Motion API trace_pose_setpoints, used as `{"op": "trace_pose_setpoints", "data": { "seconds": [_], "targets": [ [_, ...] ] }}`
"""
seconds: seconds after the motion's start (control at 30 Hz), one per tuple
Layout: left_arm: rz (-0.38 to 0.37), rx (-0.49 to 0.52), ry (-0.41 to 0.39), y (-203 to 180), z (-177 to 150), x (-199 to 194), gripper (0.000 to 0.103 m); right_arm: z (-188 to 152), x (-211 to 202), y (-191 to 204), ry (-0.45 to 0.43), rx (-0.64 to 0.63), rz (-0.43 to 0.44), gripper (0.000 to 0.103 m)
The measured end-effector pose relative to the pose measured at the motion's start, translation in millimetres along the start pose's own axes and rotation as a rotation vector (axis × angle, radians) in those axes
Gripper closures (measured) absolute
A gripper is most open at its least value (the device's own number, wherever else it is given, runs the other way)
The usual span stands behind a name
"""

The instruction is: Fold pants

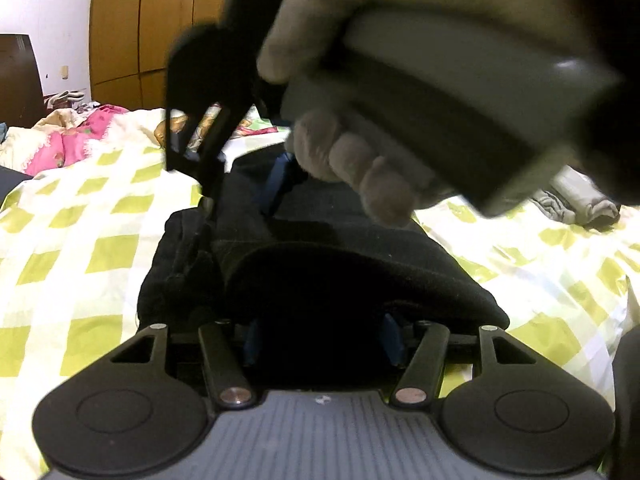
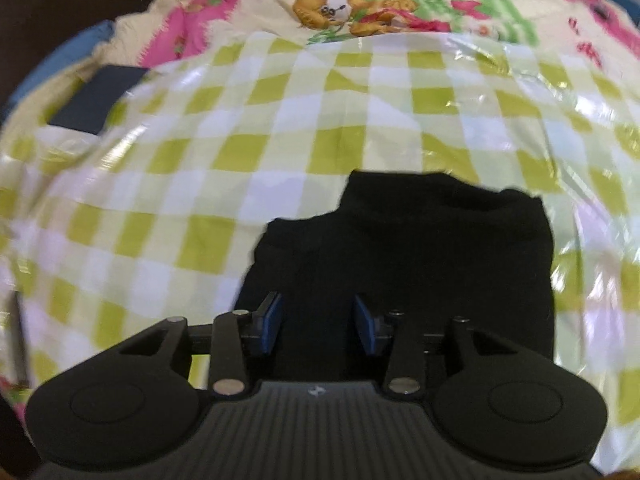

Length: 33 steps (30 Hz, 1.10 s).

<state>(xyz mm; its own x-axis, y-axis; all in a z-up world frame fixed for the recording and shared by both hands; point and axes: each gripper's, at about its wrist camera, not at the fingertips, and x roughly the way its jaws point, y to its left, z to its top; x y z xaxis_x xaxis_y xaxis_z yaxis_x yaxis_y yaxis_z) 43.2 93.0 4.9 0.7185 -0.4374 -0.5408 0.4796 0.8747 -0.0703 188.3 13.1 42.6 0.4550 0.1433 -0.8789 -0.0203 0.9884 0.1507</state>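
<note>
Black pants [image 2: 420,264] sit folded on the green-checked bedsheet [image 2: 240,140]. Right gripper [image 2: 319,326] hangs over them angled steeply down, blue pads parted, nothing pinched. Left gripper [image 1: 320,340] has a thick fold of the pants between its wide-set pads, gloved hand [image 1: 360,168] just above.

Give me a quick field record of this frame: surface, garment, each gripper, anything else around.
surface: bed with green-and-white checked sheet
garment: black pants, bunched into a thick folded stack on the sheet
left gripper: fold of the pants lies between its blue pads; contact hidden by the cloth
right gripper: jaws apart above the pants, nothing pinched
right hand: gloved, holds the right gripper's handle
other: pink cartoon-print blanket beyond the sheet; grey clothes at the side
</note>
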Motion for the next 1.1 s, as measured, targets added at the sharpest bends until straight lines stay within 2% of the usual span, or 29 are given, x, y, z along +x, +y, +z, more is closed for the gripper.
{"op": "trace_pose_setpoints", "data": {
  "seconds": [0.1,0.2,0.3,0.43,0.5,0.57,0.6,0.67,0.73,0.8,0.83,0.9,1.0,1.1],
  "targets": [
    [-0.007,-0.014,-0.008,2.2,0.7,-2.1,0.031,8.1,11.5,-7.4,0.052,0.037,-0.006,0.062],
    [-0.010,-0.023,-0.008,2.0,2.3,-2.5,0.031,10.3,11.3,3.7,0.072,-0.025,-0.033,0.058],
    [-0.012,-0.019,-0.019,0.6,2.3,-7.6,0.031,11.8,16.6,9.6,0.104,-0.102,-0.064,0.058],
    [-0.021,-0.051,-0.018,3.3,0.6,-10.0,0.027,21.7,10.2,-4.1,0.114,-0.046,-0.029,0.057],
    [0.044,-0.029,-0.003,-1.2,2.9,-3.4,0.019,25.1,13.7,-6.4,0.134,-0.031,-0.017,0.056],
    [0.091,0.010,-0.003,-8.2,5.9,1.6,0.019,24.0,18.9,-2.4,0.150,-0.036,-0.010,0.050],
    [0.103,0.015,-0.006,-10.9,7.1,3.2,0.019,21.8,21.7,2.2,0.153,-0.061,-0.019,0.043],
    [0.118,0.014,-0.005,-13.8,9.4,7.4,0.019,18.6,27.3,9.6,0.161,-0.120,-0.037,0.041],
    [0.127,0.014,-0.006,-14.1,10.4,8.9,0.026,17.6,31.4,7.8,0.162,-0.138,-0.047,0.047],
    [0.096,0.002,-0.023,-11.5,10.7,4.3,0.045,18.2,30.6,-5.2,0.162,-0.108,-0.040,0.058],
    [0.091,-0.004,-0.037,-11.1,10.9,1.3,0.047,17.7,28.2,-11.9,0.166,-0.090,-0.017,0.065],
    [0.076,-0.001,-0.060,-12.0,11.7,-3.5,0.051,14.9,19.8,-23.6,0.171,-0.071,0.020,0.072],
    [0.075,0.036,-0.083,-20.5,12.5,-6.7,0.052,14.4,7.8,-29.5,0.168,-0.063,0.042,0.073],
    [0.088,0.073,-0.094,-28.6,12.7,-6.2,0.054,18.9,6.3,-20.0,0.180,-0.090,0.012,0.066]
  ]
}}
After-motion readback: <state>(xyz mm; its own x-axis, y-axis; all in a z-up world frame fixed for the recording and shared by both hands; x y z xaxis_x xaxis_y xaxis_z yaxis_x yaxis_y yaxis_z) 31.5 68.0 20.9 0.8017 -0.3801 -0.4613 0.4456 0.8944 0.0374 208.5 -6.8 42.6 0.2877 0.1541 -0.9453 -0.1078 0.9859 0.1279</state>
